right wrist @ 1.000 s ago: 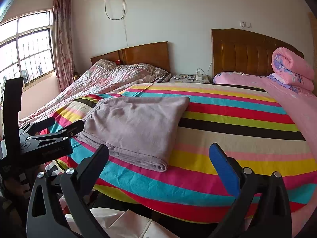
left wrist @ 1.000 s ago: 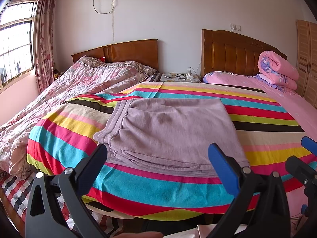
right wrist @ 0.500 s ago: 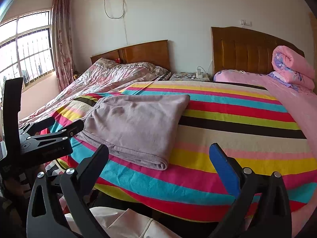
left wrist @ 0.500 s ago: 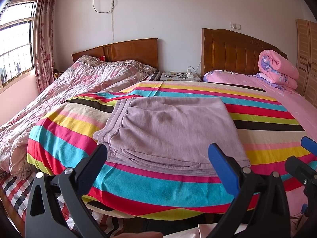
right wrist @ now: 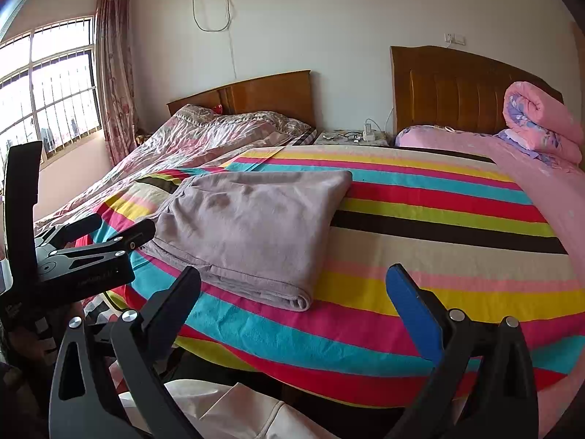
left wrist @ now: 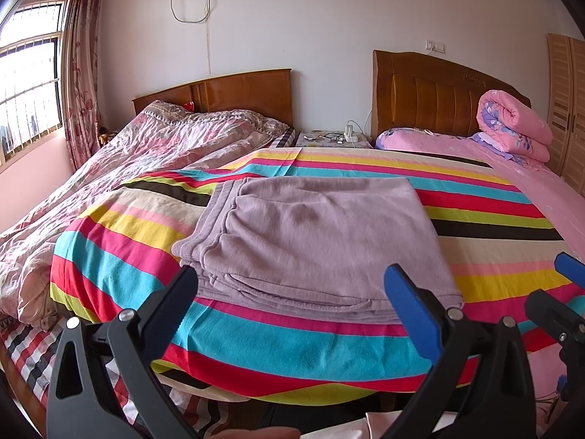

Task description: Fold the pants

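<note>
The mauve pants [left wrist: 314,237] lie folded into a flat rectangle on the striped blanket [left wrist: 475,219], waistband at the left. In the right wrist view the pants [right wrist: 252,226] sit left of centre with a rolled fold at their near right corner. My left gripper [left wrist: 292,285] is open, held just short of the pants' near edge, nothing between its fingers. My right gripper [right wrist: 292,285] is open too, over the blanket [right wrist: 438,248] to the right of the pants. The left gripper [right wrist: 106,230] shows at that view's left edge.
A second bed with a crumpled pink quilt [left wrist: 128,168] lies to the left. A rolled pink duvet [left wrist: 515,124] rests by the right headboard [left wrist: 431,91]. A bedside stand with cables [left wrist: 334,137] sits between the beds. The bed's near edge drops off just below the grippers.
Both views have dipped very slightly; the pants sit a touch higher in frame. Neither gripper has opened, shut or touched the pants.
</note>
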